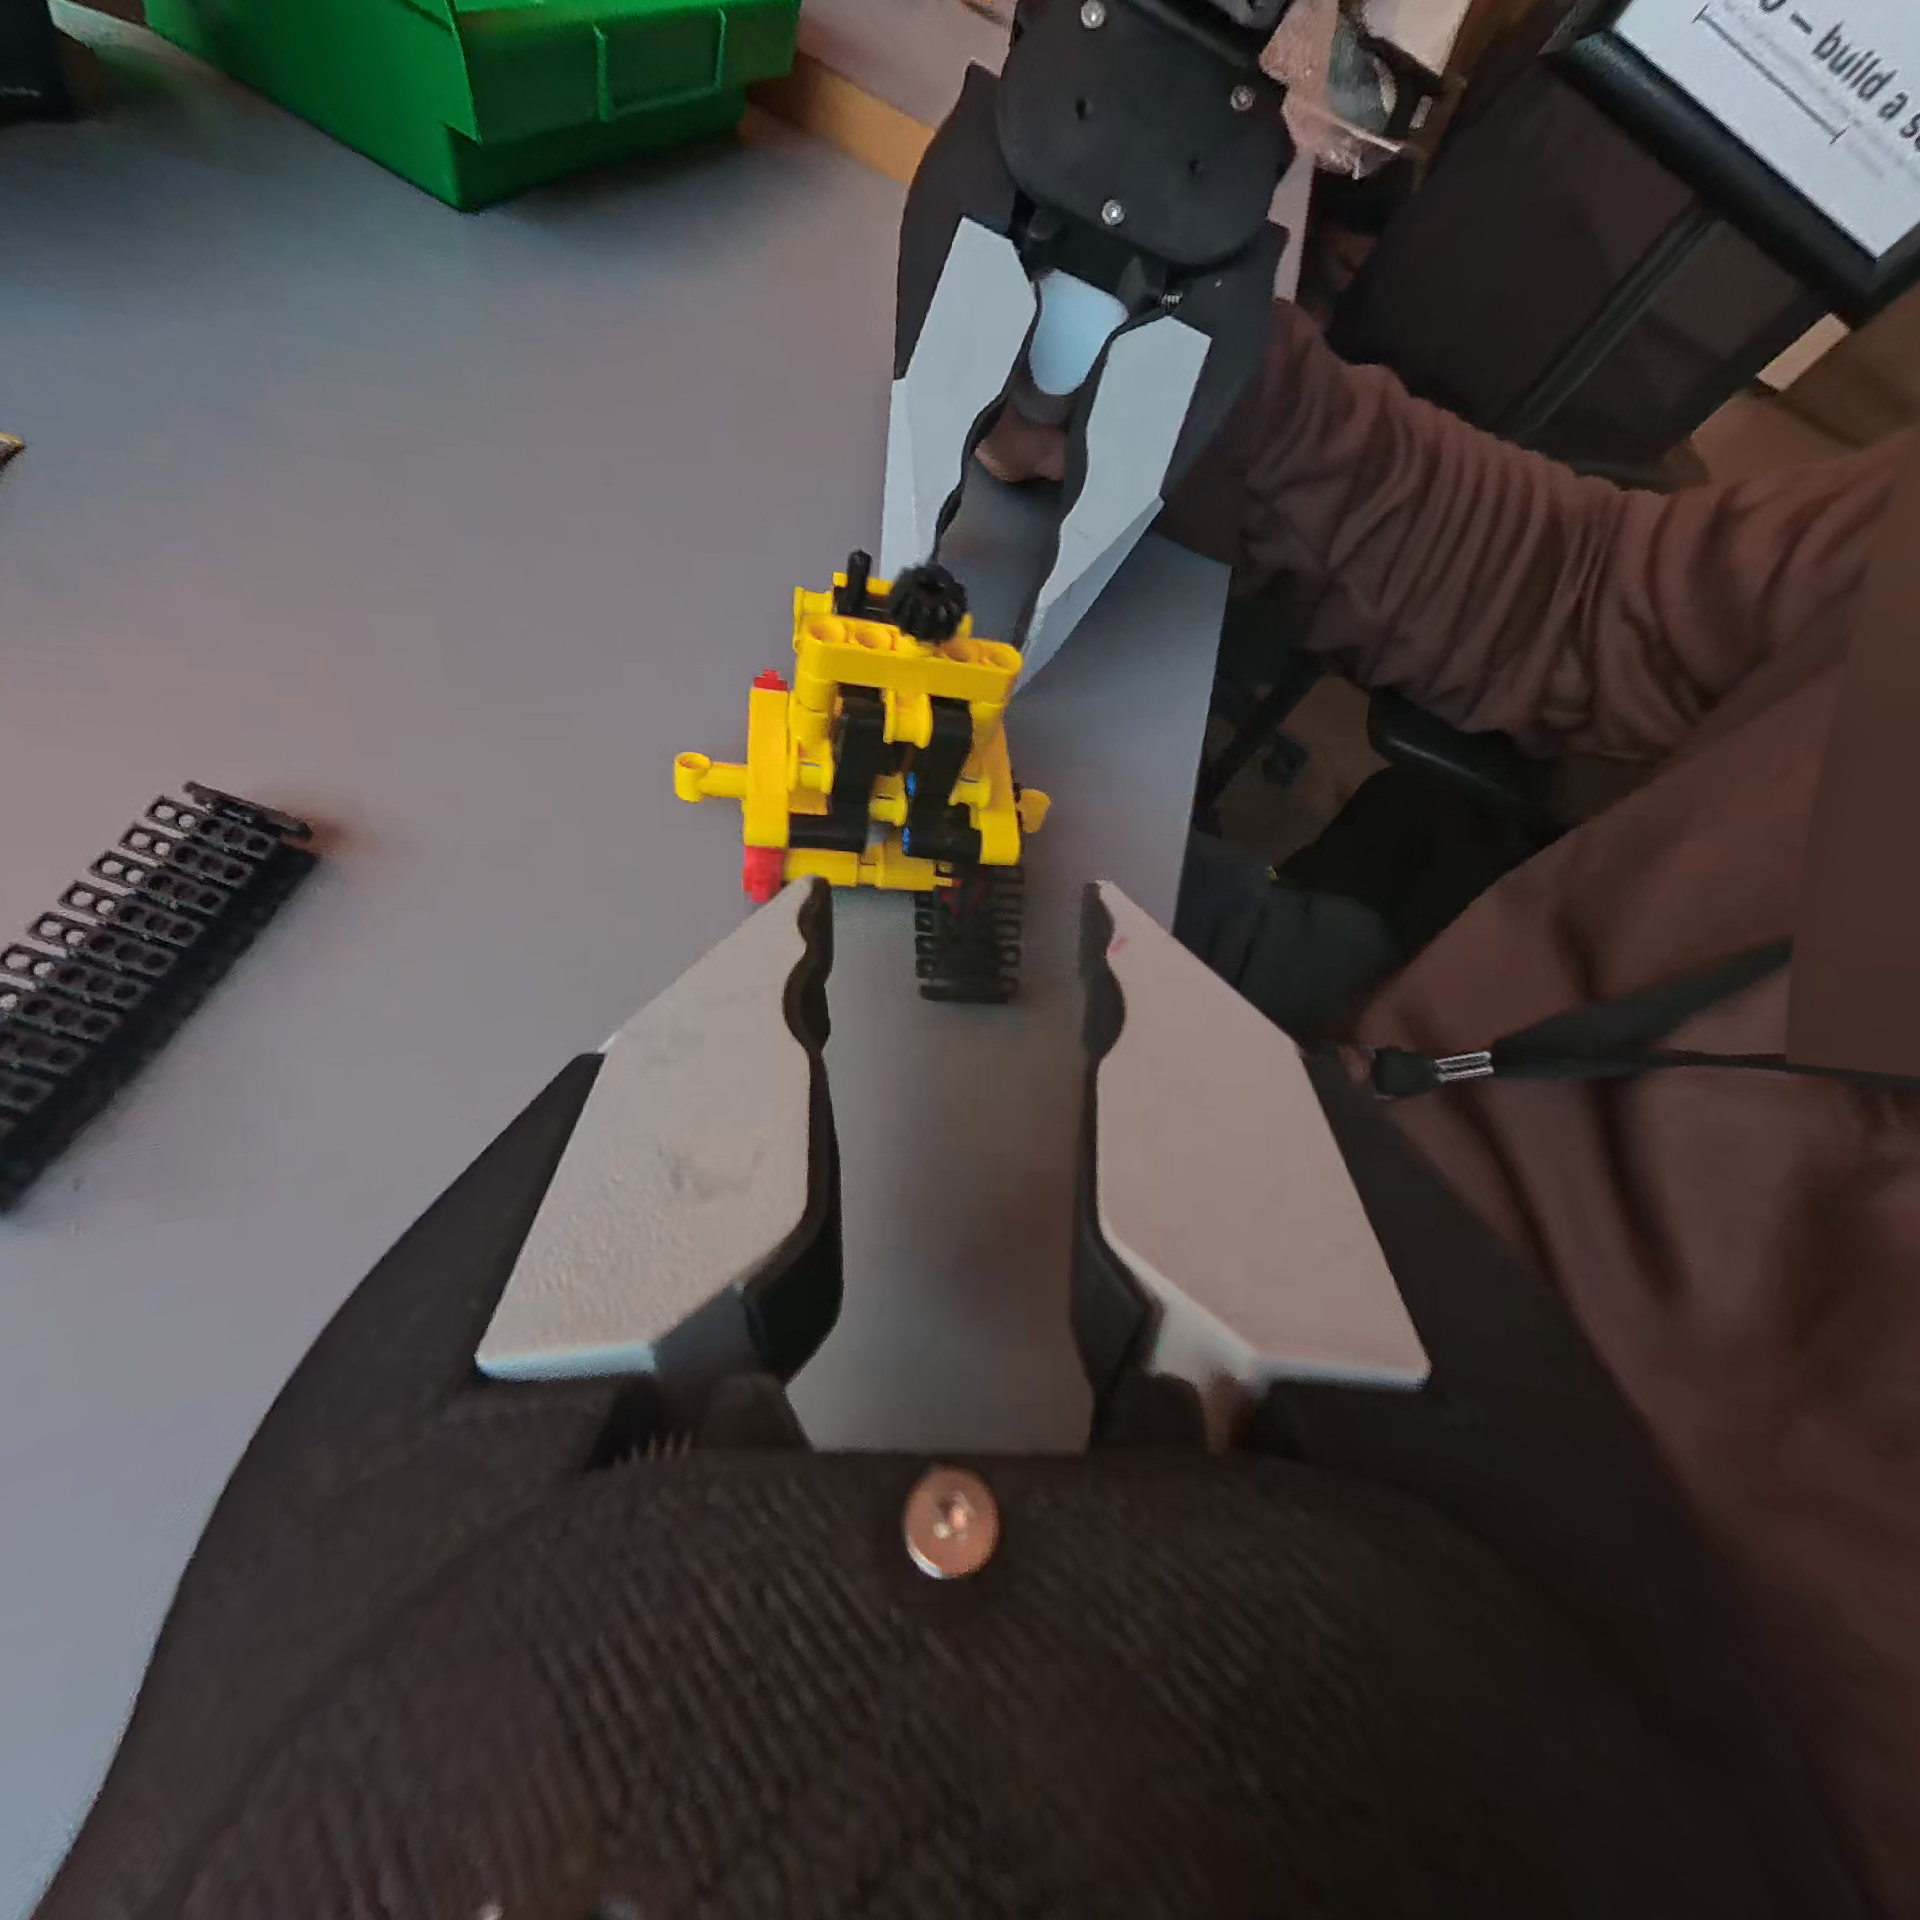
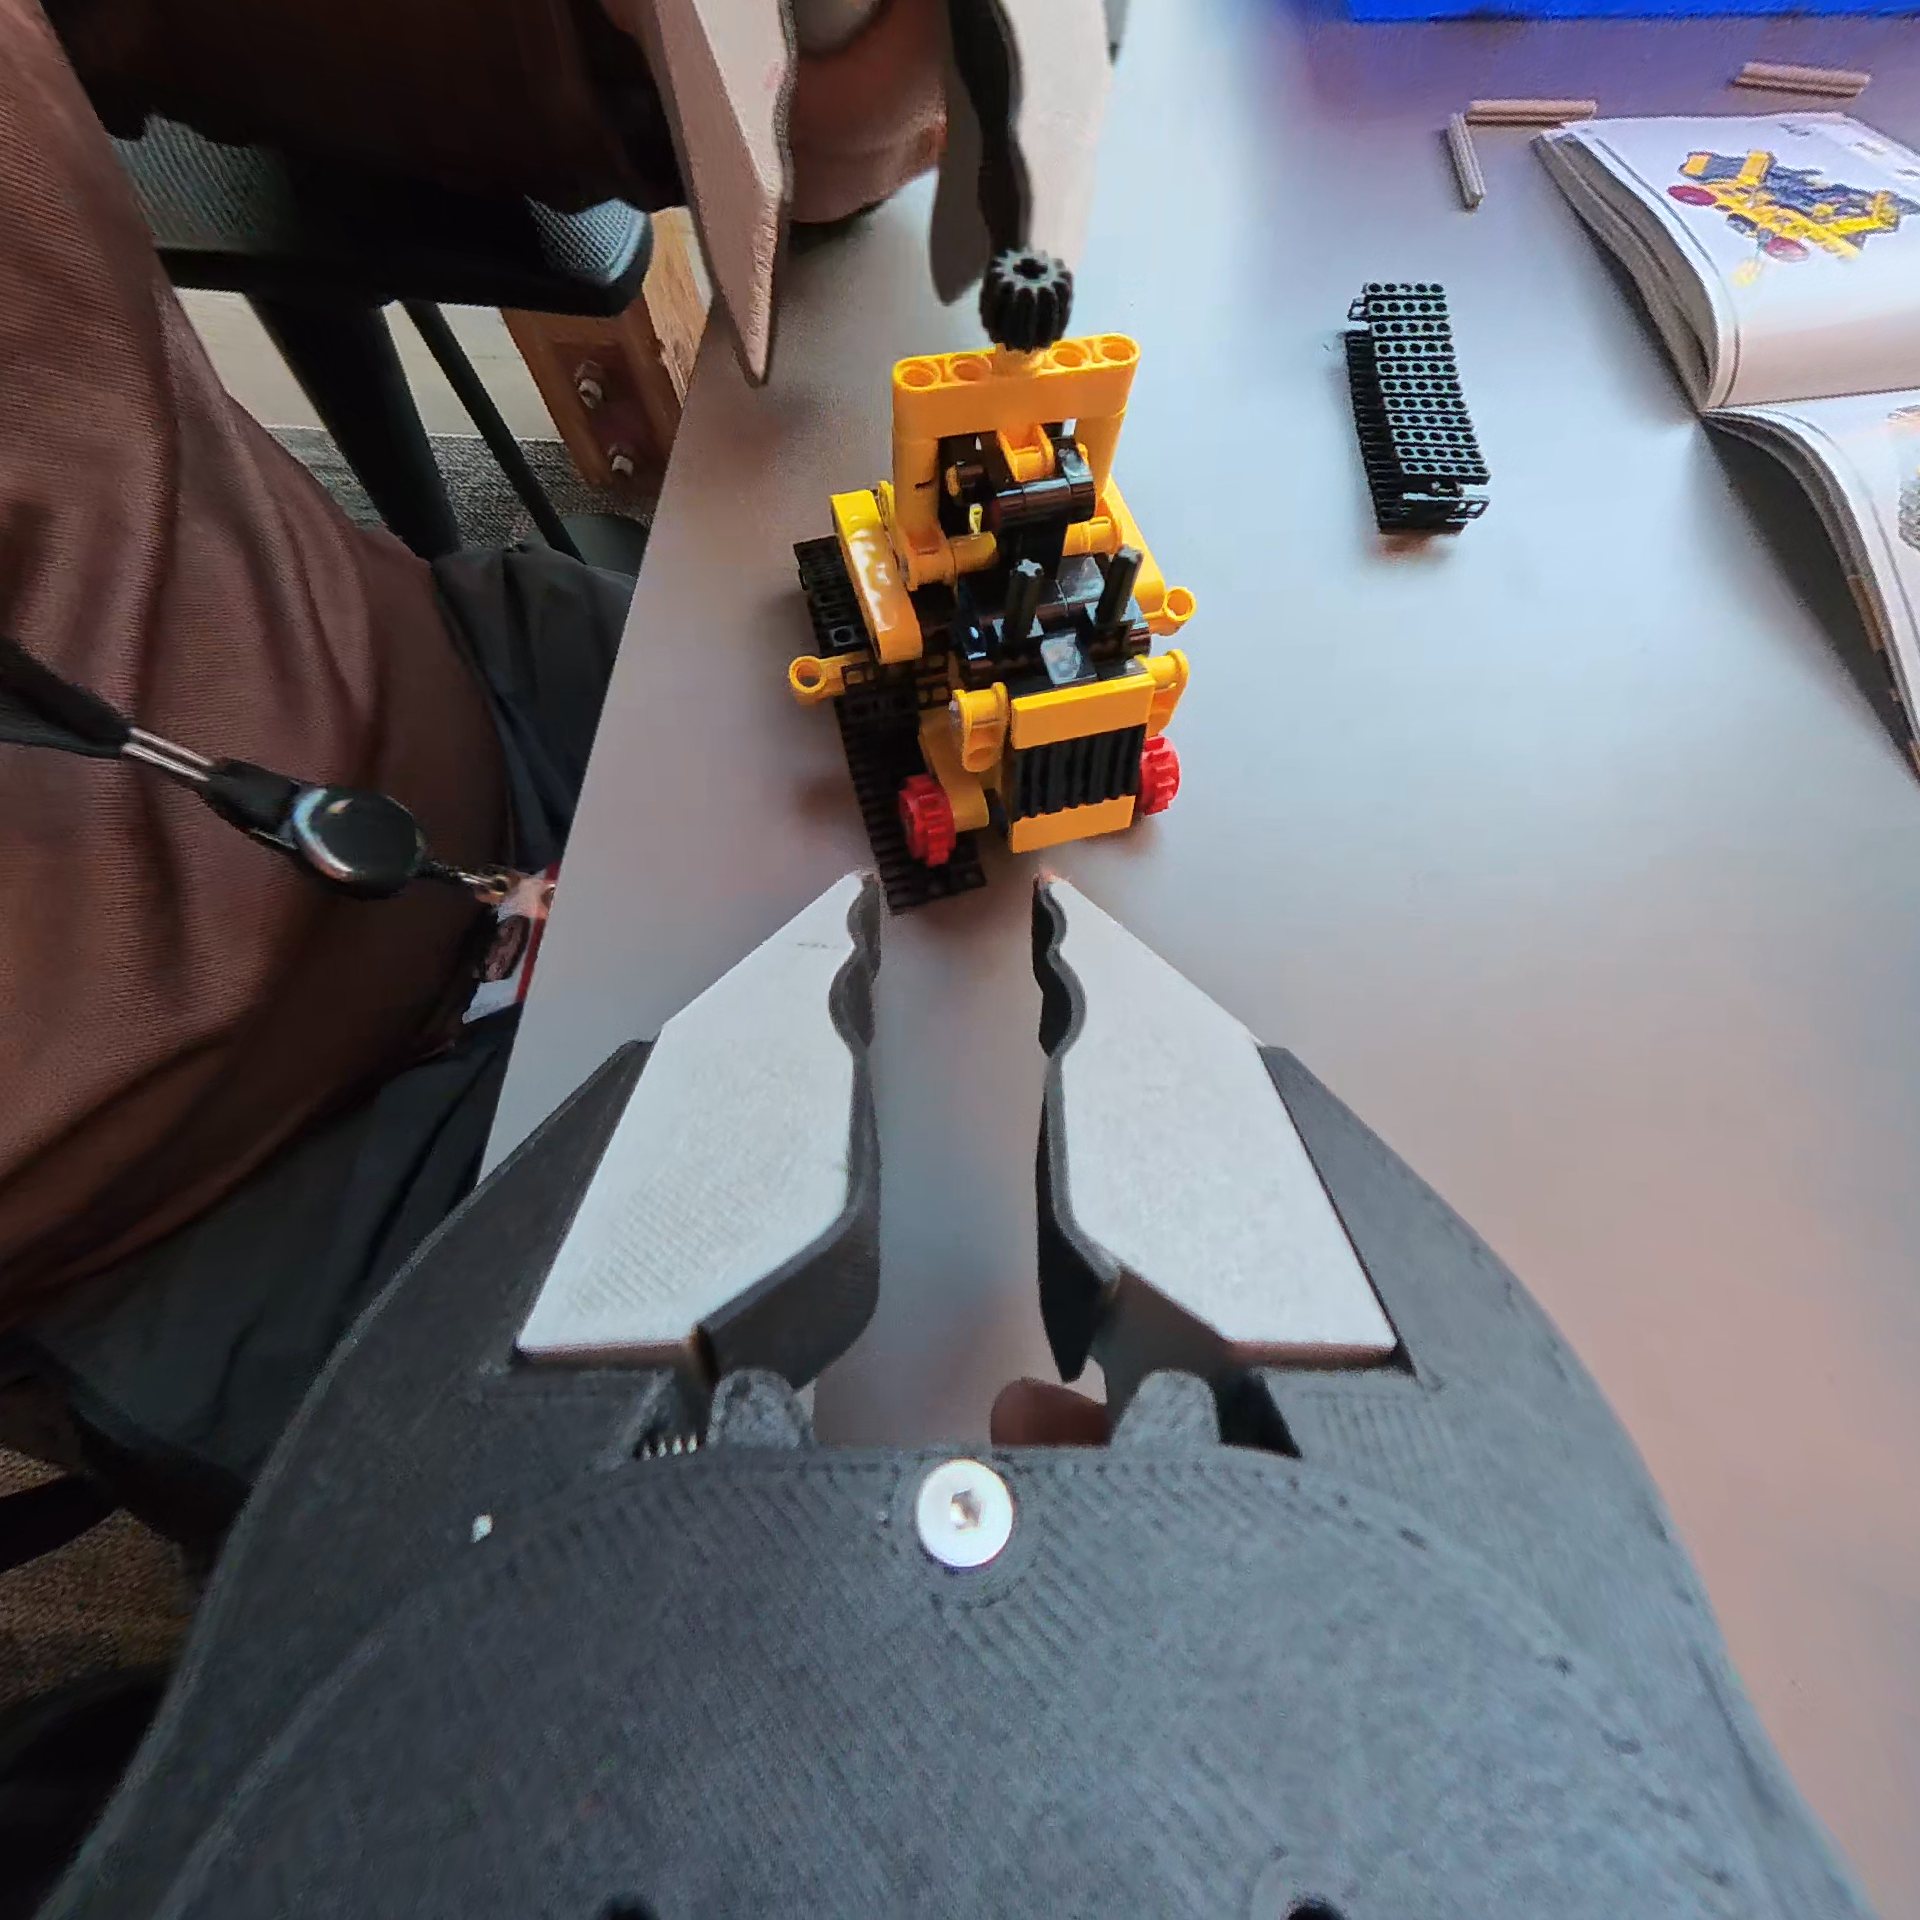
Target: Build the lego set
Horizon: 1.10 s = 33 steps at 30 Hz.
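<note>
A partly built yellow and black lego vehicle (image 1: pixel 883 748) stands on the grey table (image 1: pixel 416 520) close to its edge. It has red pieces at one end and a small black gear (image 2: pixel 1023 296) on top. A black track (image 2: pixel 883 748) runs under one side of the vehicle (image 2: pixel 1018 623). My left gripper (image 1: pixel 956 904) is open and empty, its tips just short of the vehicle. My right gripper (image 2: pixel 956 894) is open and empty at the opposite end. Each gripper shows beyond the model in the other's view: the right (image 1: pixel 982 582), the left (image 2: pixel 857 332).
A loose black track strip (image 1: pixel 135 956) lies apart on the table, also in the right wrist view (image 2: pixel 1413 405). A green bin (image 1: pixel 468 83) stands at the far side. An open instruction booklet (image 2: pixel 1766 260) and brown sticks (image 2: pixel 1527 109) lie nearby. A person's brown sleeve (image 1: pixel 1507 582) is past the table edge.
</note>
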Available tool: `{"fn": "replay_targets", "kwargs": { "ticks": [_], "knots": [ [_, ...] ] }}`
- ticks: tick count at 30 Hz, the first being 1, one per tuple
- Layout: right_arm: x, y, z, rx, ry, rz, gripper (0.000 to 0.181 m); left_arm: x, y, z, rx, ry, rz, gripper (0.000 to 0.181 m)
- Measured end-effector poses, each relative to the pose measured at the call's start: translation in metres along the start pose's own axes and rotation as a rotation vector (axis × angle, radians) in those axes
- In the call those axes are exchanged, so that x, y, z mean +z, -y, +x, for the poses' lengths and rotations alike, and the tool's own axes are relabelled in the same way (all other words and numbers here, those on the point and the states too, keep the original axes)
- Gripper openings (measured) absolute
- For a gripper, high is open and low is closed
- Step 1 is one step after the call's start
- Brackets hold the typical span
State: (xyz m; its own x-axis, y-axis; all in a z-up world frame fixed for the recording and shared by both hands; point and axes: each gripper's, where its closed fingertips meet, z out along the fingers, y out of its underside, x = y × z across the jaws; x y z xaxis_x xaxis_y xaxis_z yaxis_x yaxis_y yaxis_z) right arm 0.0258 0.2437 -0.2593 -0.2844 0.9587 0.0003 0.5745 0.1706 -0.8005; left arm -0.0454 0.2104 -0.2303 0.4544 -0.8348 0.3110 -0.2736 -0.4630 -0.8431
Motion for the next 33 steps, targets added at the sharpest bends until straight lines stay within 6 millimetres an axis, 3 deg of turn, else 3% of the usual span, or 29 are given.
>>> {"fn": "replay_targets", "kwargs": {
  "ticks": [4,9,15,33],
  "knots": [
    [0.001,-0.003,-0.002,-0.002,0.013,-0.023,0.031,0.002,-0.009,0.010,0.028,0.094,-0.044,0.035],
    [0.003,-0.006,-0.002,-0.015,-0.001,-0.042,0.031,0.014,-0.002,0.029,0.063,0.132,-0.011,0.020],
    [0.005,-0.007,-0.002,-0.014,0.000,-0.053,0.038,0.030,-0.016,0.023,0.114,0.258,-0.120,0.021],
    [0.009,-0.011,0.001,-0.007,-0.019,-0.090,0.033,0.037,-0.010,0.018,0.235,0.397,-0.148,0.011]
  ]
}}
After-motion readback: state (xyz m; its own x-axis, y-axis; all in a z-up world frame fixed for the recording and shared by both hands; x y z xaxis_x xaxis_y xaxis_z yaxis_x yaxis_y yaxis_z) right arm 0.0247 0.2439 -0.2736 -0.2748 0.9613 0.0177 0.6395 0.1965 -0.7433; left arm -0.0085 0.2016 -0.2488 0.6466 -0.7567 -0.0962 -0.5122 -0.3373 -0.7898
